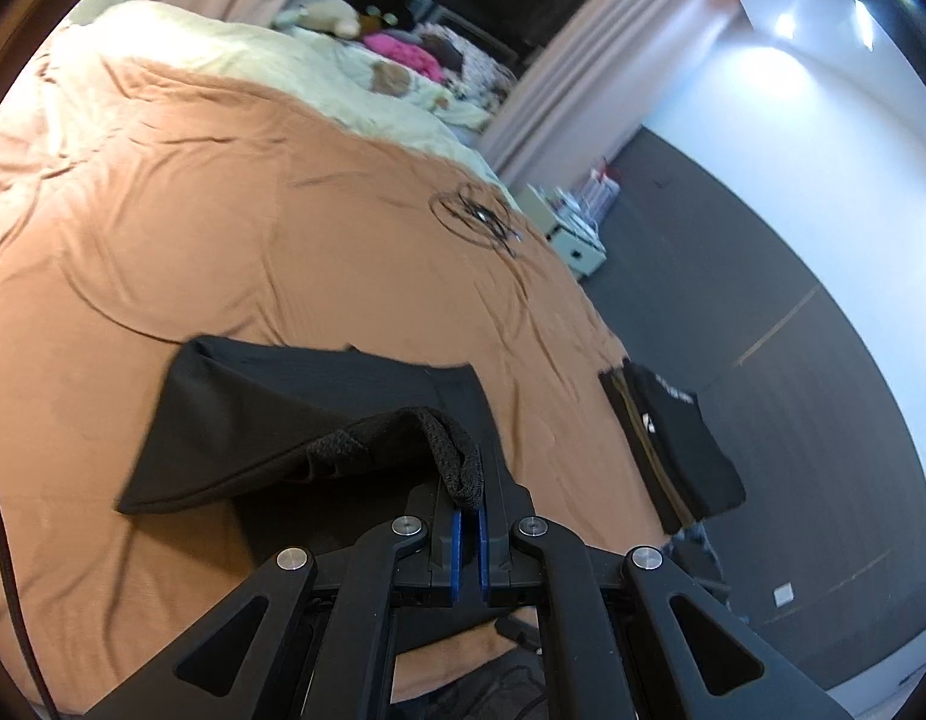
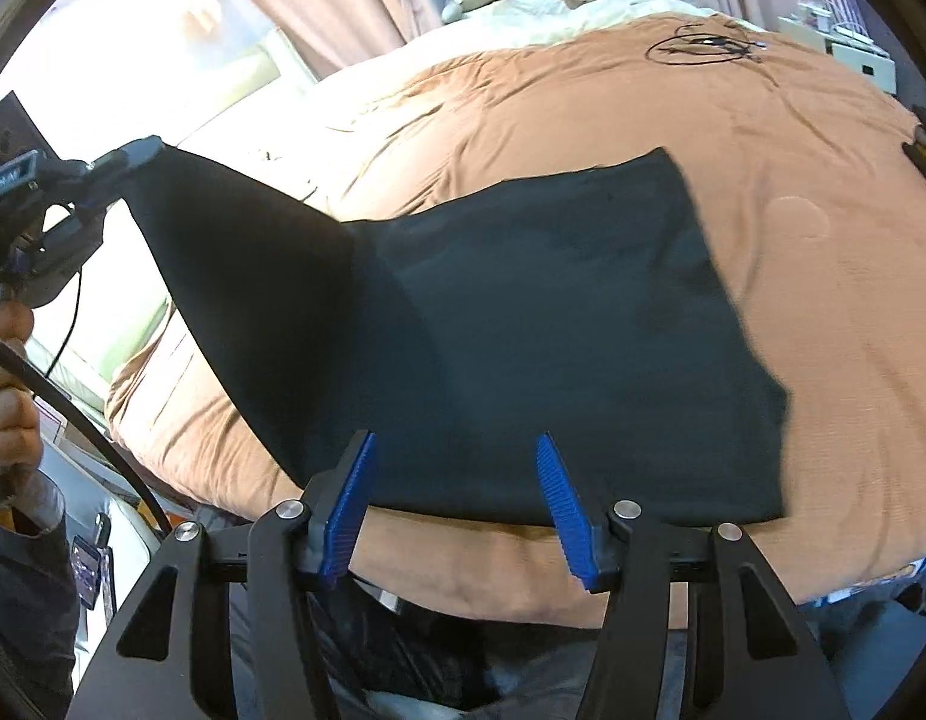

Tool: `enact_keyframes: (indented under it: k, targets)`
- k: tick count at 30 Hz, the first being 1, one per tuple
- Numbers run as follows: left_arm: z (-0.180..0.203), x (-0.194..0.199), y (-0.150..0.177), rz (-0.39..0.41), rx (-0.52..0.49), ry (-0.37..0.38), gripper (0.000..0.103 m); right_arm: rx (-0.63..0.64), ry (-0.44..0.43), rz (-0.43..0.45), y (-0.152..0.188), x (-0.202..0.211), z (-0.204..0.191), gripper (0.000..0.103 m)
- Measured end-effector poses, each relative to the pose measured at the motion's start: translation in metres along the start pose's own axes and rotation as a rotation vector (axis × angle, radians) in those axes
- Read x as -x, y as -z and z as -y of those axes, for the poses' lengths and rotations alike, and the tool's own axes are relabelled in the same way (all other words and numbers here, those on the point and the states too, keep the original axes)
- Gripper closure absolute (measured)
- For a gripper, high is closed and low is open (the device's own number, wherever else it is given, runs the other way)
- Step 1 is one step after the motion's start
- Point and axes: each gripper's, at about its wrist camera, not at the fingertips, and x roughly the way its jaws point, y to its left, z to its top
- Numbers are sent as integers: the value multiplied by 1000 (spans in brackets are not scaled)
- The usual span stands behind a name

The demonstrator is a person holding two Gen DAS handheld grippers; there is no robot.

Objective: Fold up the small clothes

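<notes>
A black garment (image 2: 553,330) lies partly spread on the orange-brown bedcover (image 2: 793,138). My left gripper (image 1: 470,498) is shut on one corner of it and holds that corner lifted above the bed; it shows in the right wrist view at the far left (image 2: 132,159), with the cloth stretched taut down from it. The garment also shows in the left wrist view (image 1: 294,408). My right gripper (image 2: 456,450) is open, its blue pads (image 2: 348,516) spread wide just above the garment's near edge, holding nothing.
A stack of folded dark clothes (image 1: 673,438) sits at the bed's right edge. A coiled black cable (image 1: 475,216) lies farther up the bedcover. Cream bedding with plush toys (image 1: 342,18) is at the head. A white bedside cabinet (image 1: 574,234) stands beyond the bed.
</notes>
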Motion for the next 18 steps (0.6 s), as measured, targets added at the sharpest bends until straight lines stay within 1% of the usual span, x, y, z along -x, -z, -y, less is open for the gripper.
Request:
enact_keyframes:
  k: [8, 15, 17, 18]
  targets:
    - [37, -50, 19, -97, -48, 29, 100, -46, 16, -3, 10, 35, 39, 50]
    - [62, -100, 43, -198, -71, 50, 99, -73, 36, -31, 12, 50, 59, 50]
    - [67, -115, 51, -246, -72, 57, 82, -76, 34, -39, 7, 51, 60, 50]
    - [67, -119, 54, -264, -70, 74, 61, -76, 35, -47, 5, 51, 59, 50]
